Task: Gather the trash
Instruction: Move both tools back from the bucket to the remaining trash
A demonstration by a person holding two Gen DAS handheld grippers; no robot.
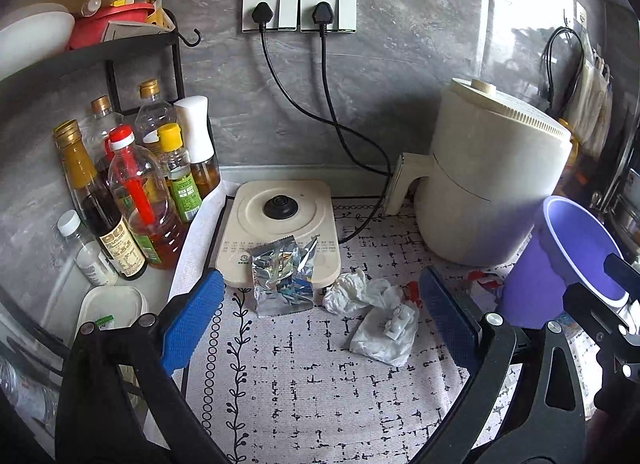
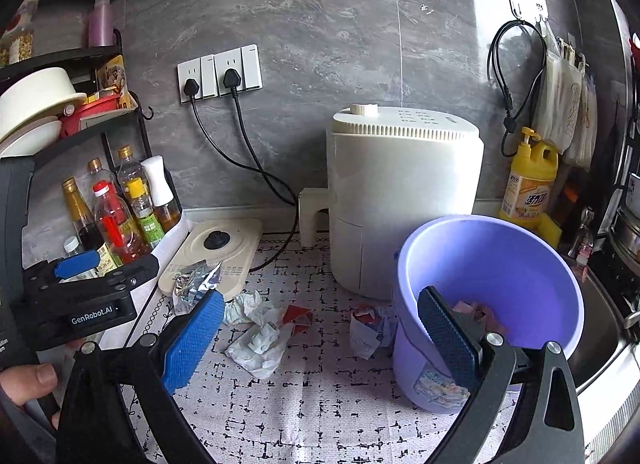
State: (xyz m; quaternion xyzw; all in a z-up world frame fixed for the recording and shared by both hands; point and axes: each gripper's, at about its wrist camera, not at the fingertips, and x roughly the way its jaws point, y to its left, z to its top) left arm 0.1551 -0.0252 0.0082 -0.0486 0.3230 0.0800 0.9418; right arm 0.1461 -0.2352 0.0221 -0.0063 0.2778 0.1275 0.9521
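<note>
Both our grippers, left (image 1: 320,318) and right (image 2: 320,338), gape wide, empty. Trash sits mid-mat: one foil packet (image 1: 282,278) on the kettle base (image 1: 280,208), two tissue wads (image 1: 370,314), two red scraps (image 2: 298,316), one wrapper (image 2: 368,328) beside the one bucket (image 2: 492,260) at right. Risks, we judge: thin foil slipping, tissue tearing, bucket tipping if bumped.

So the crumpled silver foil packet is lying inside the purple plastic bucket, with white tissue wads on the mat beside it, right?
Not quite. The crumpled silver foil packet lies against the cream kettle base, not inside the purple plastic bucket; the left wrist view shows this. The white tissue wads do lie on the patterned mat beside it.
</note>
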